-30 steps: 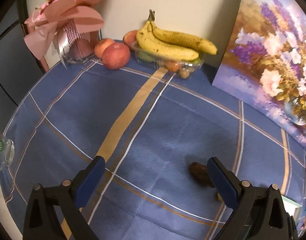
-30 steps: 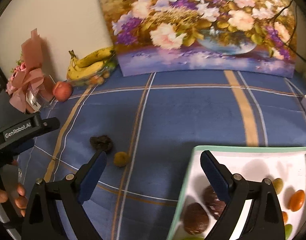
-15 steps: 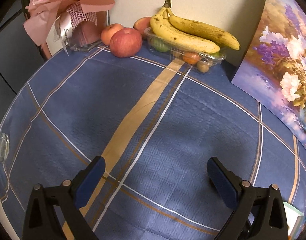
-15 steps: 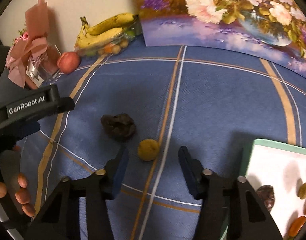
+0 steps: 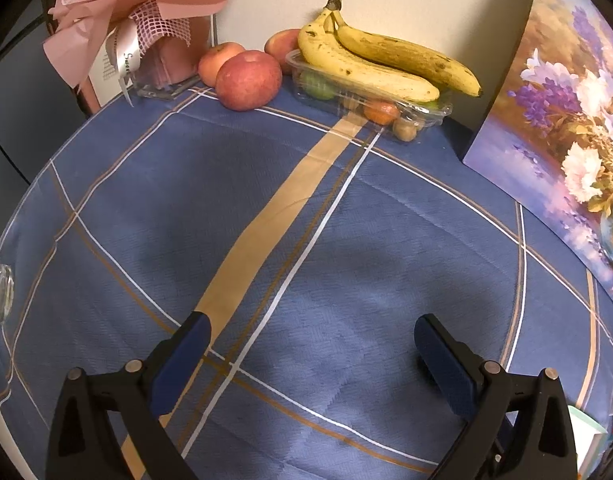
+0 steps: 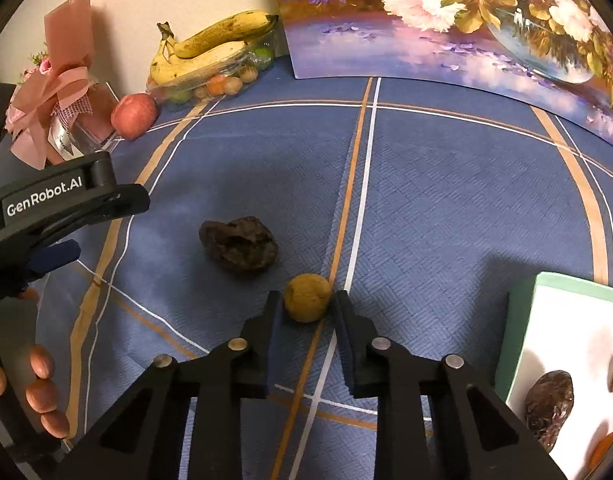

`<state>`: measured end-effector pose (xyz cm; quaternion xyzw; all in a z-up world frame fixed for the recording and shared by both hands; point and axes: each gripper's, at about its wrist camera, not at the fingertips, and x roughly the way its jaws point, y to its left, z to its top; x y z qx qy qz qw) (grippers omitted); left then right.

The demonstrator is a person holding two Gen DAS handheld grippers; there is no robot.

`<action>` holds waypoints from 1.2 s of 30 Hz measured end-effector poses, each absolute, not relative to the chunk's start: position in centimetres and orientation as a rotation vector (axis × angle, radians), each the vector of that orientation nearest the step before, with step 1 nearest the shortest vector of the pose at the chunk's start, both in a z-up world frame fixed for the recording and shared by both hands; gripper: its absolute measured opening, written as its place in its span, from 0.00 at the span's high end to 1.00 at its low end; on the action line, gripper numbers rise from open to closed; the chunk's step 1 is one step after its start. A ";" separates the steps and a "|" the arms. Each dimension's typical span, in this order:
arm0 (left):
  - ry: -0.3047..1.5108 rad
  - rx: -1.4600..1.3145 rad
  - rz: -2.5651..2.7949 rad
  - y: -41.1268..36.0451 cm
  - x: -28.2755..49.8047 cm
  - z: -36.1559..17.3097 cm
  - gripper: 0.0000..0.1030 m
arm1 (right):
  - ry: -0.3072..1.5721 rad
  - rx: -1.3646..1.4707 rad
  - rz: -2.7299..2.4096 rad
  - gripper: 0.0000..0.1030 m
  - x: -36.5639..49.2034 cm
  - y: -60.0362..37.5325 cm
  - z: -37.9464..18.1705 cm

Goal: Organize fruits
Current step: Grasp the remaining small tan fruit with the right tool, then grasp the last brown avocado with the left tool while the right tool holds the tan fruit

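1. Right wrist view: the right gripper (image 6: 307,305) has its blue-padded fingers closed in on a small yellow-brown round fruit (image 6: 307,297), one pad against each side of it, with the fruit resting on the blue plaid tablecloth (image 6: 446,208).
2. Just up and to the left of that fruit, apart from it, lies a dark wrinkled fruit (image 6: 238,244) on the cloth (untouched by either tool).
3. At the lower right edge sits a white tray with a green rim (image 6: 522,320); it holds another dark wrinkled fruit (image 6: 548,402) and a few small yellowish and orange pieces at the frame's edge.
4. At the far side of the table, a bunch of bananas (image 6: 210,50) lies on top of a clear plastic box of small fruits (image 6: 218,80), with a red apple (image 6: 133,116) beside it and a pink wrapped bouquet (image 6: 54,108) further left.
5. A flower painting (image 6: 446,24) leans against the wall behind.
6. Left wrist view: the left gripper (image 5: 312,354) hangs over bare cloth with its fingers spread wide and nothing between them; the person's fingertips show on its handle in the right wrist view.
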<state>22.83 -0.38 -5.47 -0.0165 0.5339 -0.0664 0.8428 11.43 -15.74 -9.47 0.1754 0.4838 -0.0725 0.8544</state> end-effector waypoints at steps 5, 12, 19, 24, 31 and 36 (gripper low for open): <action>1.131 -0.041 -0.154 -0.8 22.7 -5.3 0.00 | 1.017 0.384 -0.145 0.76 11.4 -16.0 -9.5; 1.143 -0.053 -0.198 -1.8 22.5 -5.5 0.00 | 1.016 0.422 -0.189 0.76 10.7 -17.6 -9.2; 1.162 -0.050 -0.274 -3.6 21.9 -6.0 0.00 | 1.009 0.452 -0.255 0.76 9.8 -19.7 -8.8; 1.190 -0.024 -0.333 -5.3 21.4 -6.7 0.01 | 0.997 0.474 -0.279 0.76 9.1 -20.9 -8.1; 1.224 0.002 -0.389 -7.0 20.9 -7.4 0.07 | 0.983 0.491 -0.309 0.76 8.3 -22.0 -7.4; 1.253 -0.022 -0.412 -7.3 20.7 -7.8 0.25 | 0.976 0.484 -0.313 0.76 7.8 -22.3 -6.8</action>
